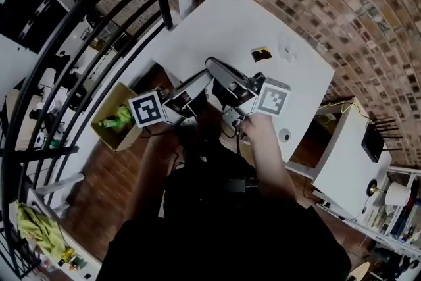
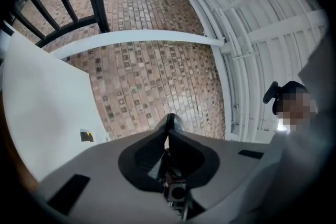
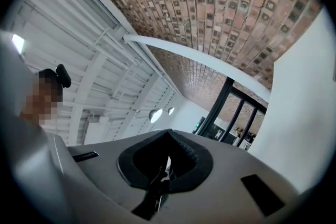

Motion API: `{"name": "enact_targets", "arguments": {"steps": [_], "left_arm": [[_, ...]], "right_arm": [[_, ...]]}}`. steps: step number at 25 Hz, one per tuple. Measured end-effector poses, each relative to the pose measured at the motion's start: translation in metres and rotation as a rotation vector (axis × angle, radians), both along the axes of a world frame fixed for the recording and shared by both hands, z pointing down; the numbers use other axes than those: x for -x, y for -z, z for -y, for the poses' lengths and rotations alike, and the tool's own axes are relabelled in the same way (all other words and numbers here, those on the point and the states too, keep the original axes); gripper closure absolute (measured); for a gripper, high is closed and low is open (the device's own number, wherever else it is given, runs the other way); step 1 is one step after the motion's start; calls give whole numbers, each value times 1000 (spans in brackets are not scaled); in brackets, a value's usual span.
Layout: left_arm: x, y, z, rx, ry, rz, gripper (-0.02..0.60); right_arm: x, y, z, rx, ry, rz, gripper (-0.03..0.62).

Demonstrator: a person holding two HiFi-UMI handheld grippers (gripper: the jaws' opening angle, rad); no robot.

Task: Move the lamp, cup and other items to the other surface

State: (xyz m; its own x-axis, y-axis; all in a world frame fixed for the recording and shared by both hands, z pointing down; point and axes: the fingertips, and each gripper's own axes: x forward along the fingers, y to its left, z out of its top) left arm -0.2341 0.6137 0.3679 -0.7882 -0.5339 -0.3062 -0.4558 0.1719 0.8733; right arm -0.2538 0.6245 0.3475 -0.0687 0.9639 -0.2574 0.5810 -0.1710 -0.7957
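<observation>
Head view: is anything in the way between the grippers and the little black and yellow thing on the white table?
Nothing that I can see. The left gripper and the right gripper are both shut and empty. Only bare white table lies between them and the little black and yellow thing.

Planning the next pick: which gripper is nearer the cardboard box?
Left. The left gripper is beside the cardboard box; the right gripper lies beyond it, farther away.
</observation>
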Motion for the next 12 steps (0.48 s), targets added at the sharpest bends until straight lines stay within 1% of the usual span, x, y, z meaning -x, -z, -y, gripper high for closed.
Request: {"name": "enact_targets", "arguments": {"steps": [3,7,12], "left_arm": [[33,3,5,24,-20,-11,551],[78,9,7,76,-58,-20,549],[129,7,27,112,-95,-39,549]], "right_arm": [[33,3,6,36,-19,-16,583],[79,10,10,93,-50,-23,583],[132,11,32,136,-91,-43,583]]}}
